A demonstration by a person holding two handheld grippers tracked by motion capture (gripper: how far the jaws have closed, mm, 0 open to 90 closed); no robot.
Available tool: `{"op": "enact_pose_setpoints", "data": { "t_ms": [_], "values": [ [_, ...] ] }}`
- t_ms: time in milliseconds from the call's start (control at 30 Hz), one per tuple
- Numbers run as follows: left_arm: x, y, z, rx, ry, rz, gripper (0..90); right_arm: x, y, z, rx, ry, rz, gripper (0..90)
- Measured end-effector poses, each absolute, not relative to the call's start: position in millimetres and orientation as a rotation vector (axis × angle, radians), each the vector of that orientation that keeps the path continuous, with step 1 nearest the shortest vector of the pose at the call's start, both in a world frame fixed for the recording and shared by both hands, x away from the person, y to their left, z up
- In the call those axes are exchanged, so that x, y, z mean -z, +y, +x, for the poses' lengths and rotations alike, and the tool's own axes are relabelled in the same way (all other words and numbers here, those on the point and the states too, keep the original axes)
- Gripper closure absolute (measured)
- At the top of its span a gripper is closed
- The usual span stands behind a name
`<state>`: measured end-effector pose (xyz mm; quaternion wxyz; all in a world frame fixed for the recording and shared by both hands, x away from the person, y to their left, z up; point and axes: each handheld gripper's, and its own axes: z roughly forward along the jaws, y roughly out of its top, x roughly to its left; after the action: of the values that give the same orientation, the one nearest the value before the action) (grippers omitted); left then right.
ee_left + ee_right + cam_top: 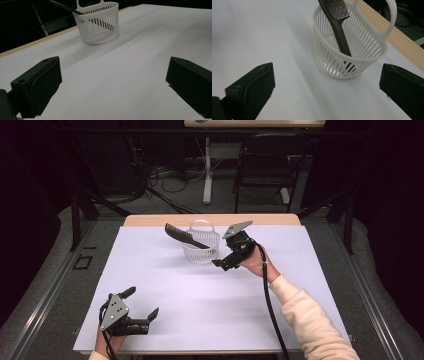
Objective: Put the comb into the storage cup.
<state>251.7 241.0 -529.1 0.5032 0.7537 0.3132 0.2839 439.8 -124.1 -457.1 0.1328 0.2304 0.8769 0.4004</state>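
The dark comb [184, 236] stood slanted in the white slotted basket [201, 251], handle end down and teeth leaning out over the rim toward ten o'clock. At the basket's three o'clock, the right gripper [221, 263] was released, holding nothing. Toward seven o'clock, well apart, the left gripper [141, 303] rested spread and empty on the white table [210, 295].

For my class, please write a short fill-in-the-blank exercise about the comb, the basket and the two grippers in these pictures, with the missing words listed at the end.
1. The dark comb stands with its handle end inside the white ____, teeth end sticking out over the rim.
2. The basket stands on a ____ table cover.
3. The right gripper is beside the basket with its jaws ____, holding nothing.
4. The left gripper, near the front edge of the table, holds ____.

Missing words: basket; white; open; nothing
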Motion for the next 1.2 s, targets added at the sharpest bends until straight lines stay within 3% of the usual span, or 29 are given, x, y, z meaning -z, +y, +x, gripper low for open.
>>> {"op": "enact_pose_setpoints", "data": {
  "t_ms": [1200],
  "values": [
    [529.2, 239.4, 251.3, -0.684, 0.76, 1.821, 0.1, 477.9, -177.3, 385.7, -1.118, 2.549, 0.73, 0.0]
  ]
}}
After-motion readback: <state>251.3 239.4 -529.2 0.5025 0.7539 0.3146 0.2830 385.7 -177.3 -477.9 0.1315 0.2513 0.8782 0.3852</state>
